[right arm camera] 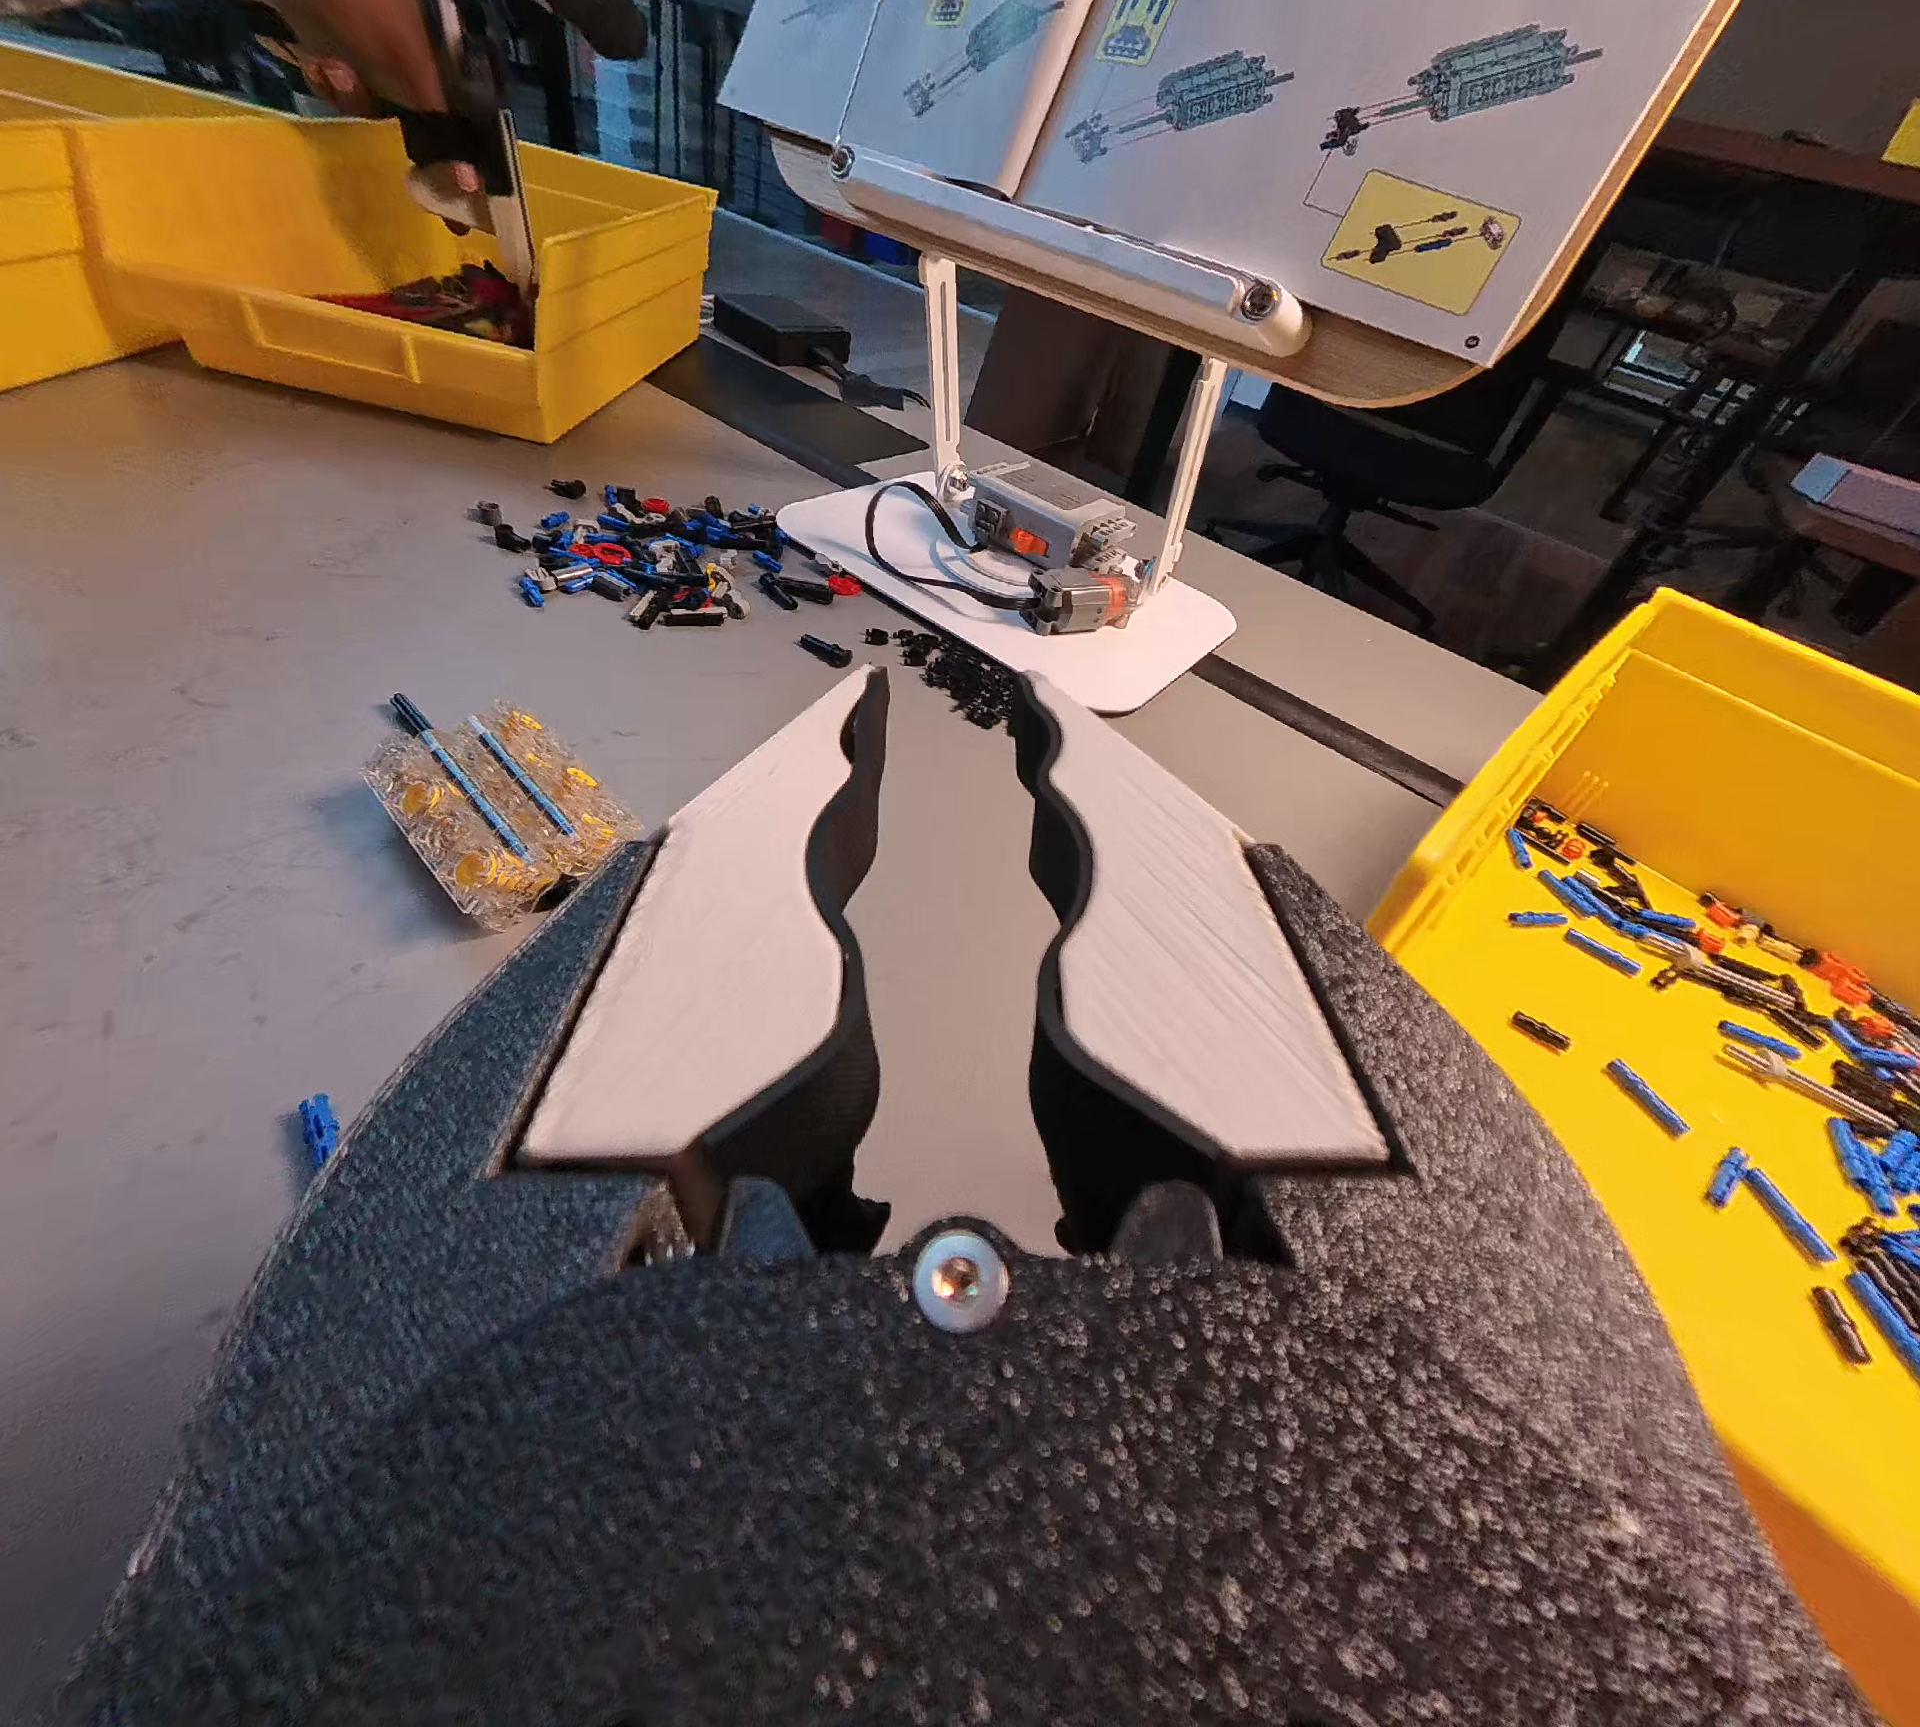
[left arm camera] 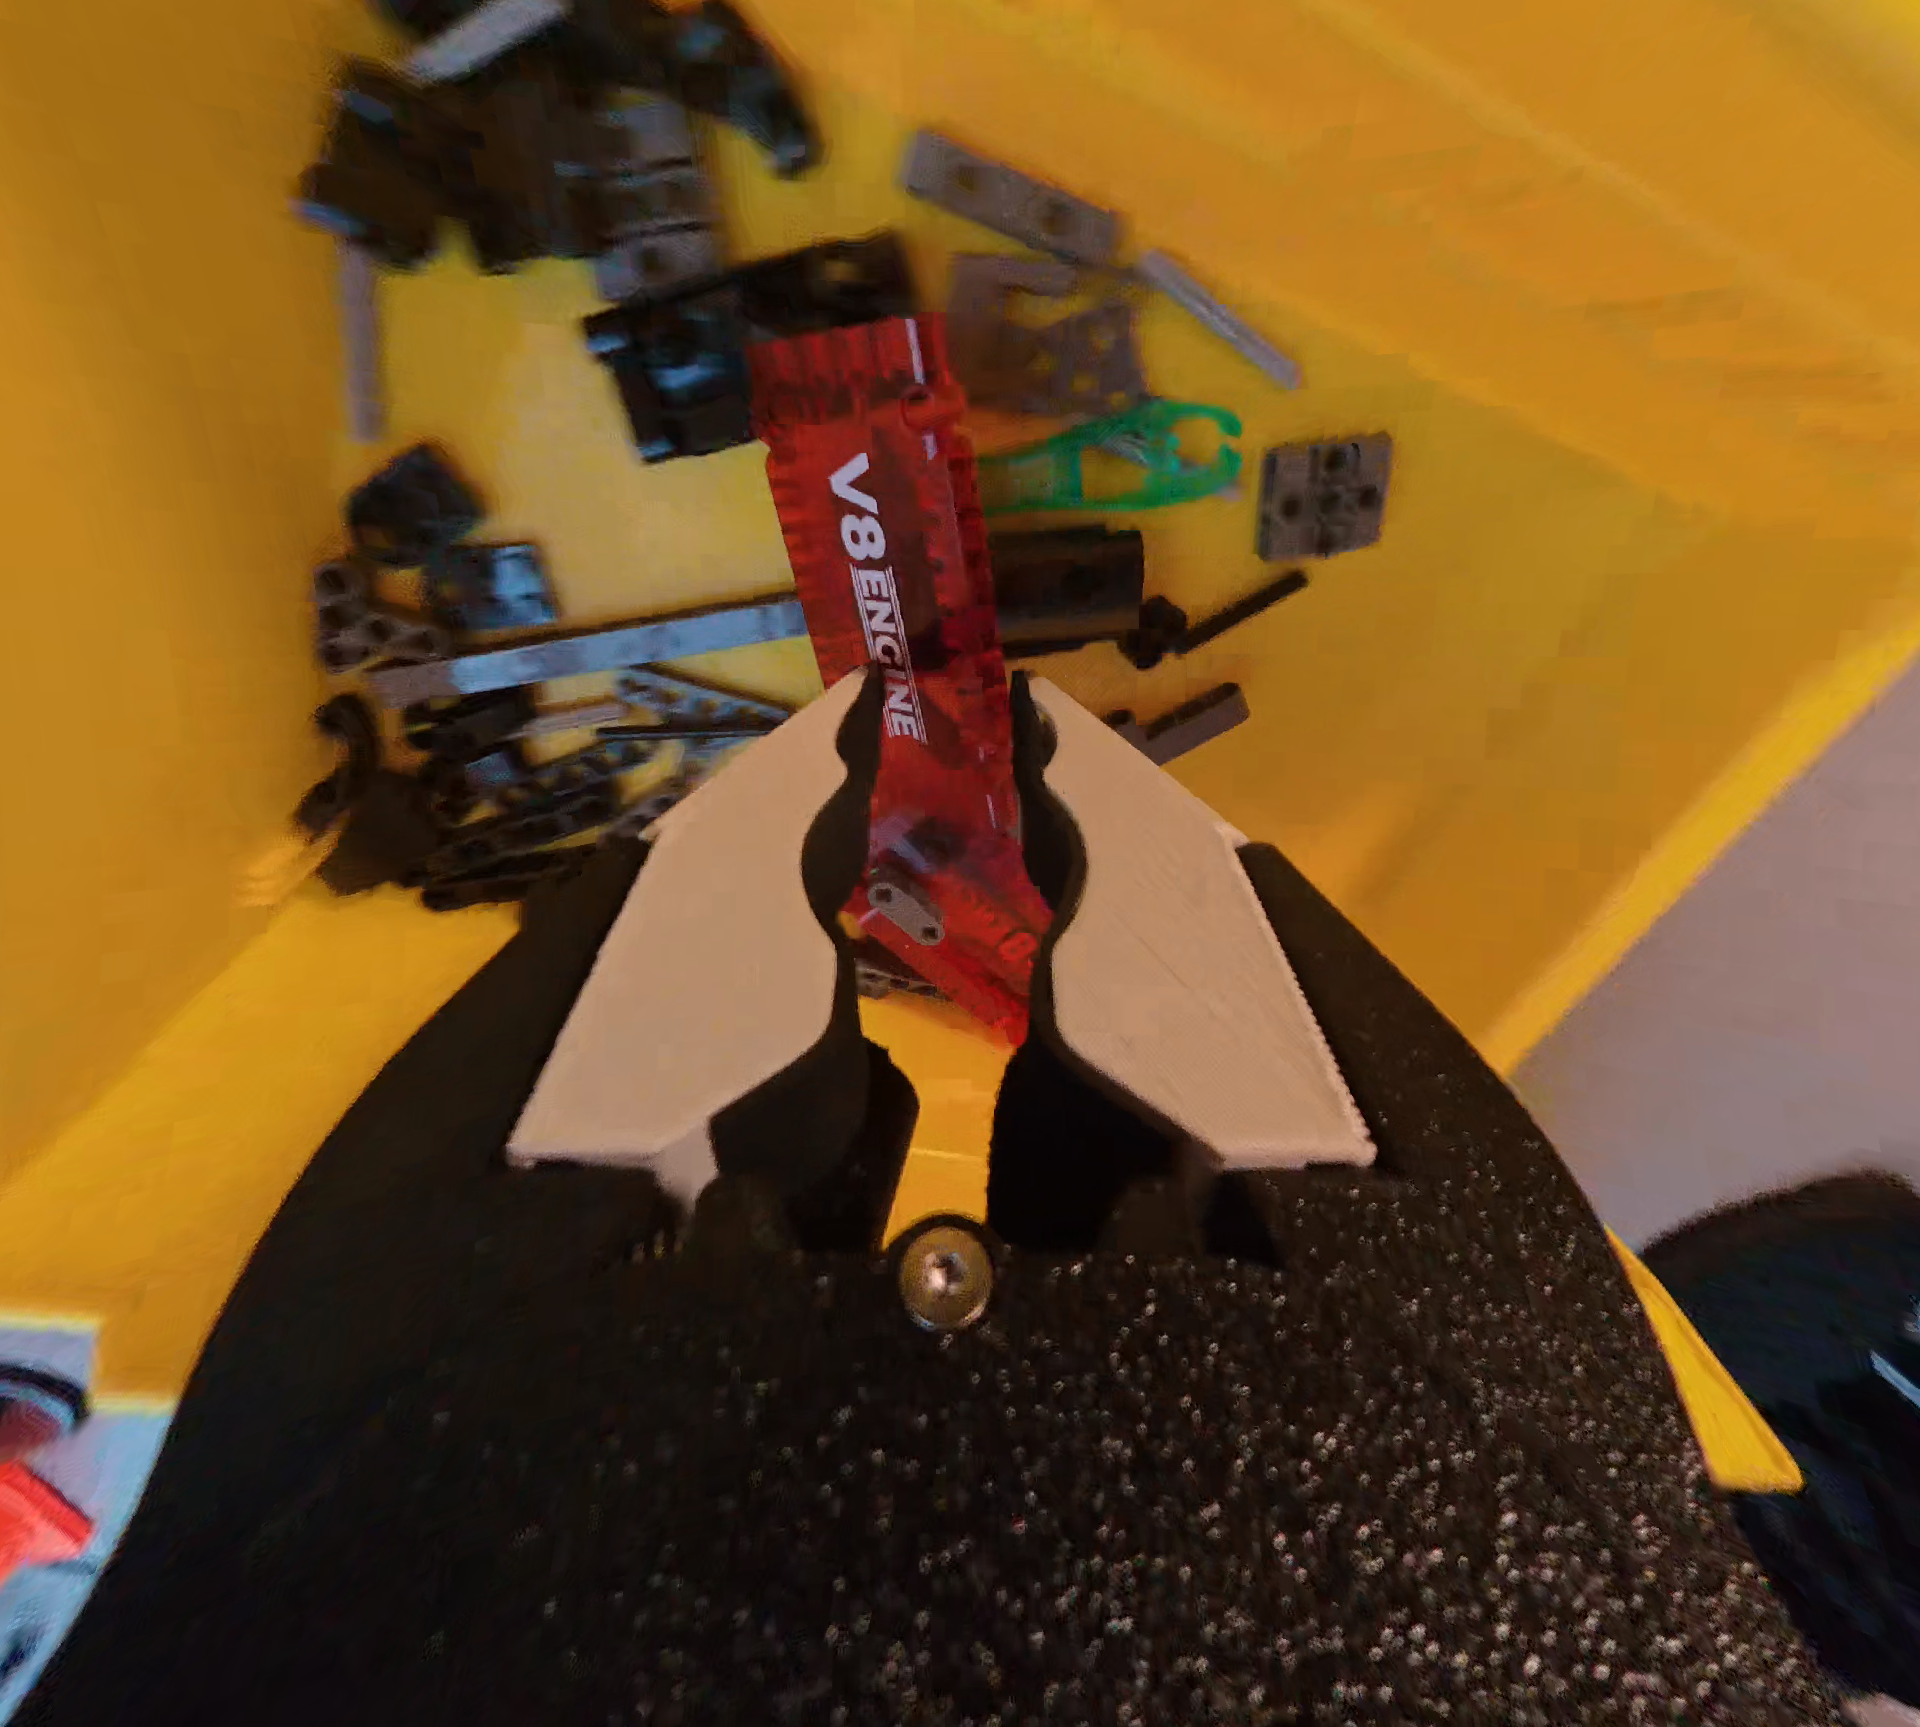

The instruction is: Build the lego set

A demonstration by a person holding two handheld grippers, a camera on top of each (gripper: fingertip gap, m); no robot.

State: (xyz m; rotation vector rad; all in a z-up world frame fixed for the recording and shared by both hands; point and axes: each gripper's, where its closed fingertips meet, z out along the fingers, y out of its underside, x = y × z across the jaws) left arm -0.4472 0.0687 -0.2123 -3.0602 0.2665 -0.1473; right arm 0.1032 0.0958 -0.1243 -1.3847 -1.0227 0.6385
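Observation:
My left gripper (left arm camera: 940, 690) is shut on a red see-through panel with white print (left arm camera: 883, 555) and holds it upright inside a yellow bin (left arm camera: 1351, 119). Black and grey building parts (left arm camera: 540, 119) and a green see-through piece (left arm camera: 1122, 462) lie on the bin floor beneath it. My right gripper (right arm camera: 951, 690) hovers over the grey table, slightly open and empty. A clear block with yellow pistons and blue axles (right arm camera: 499, 804) lies to its left. In the right wrist view the left gripper (right arm camera: 499, 202), held by a person's hand (right arm camera: 353, 15), reaches into the far left bin (right arm camera: 436, 368).
A pile of small blue, black and red parts (right arm camera: 665, 555) and tiny black pins (right arm camera: 966, 675) lie ahead. A book stand (right arm camera: 1143, 649) holds an open instruction booklet (right arm camera: 1247, 46), with a grey battery box (right arm camera: 1049, 524) and motor (right arm camera: 1081, 602) on its base. A yellow bin of pins (right arm camera: 1455, 846) sits at right. Across from one pair of fingers to the other is roughly 55 cm.

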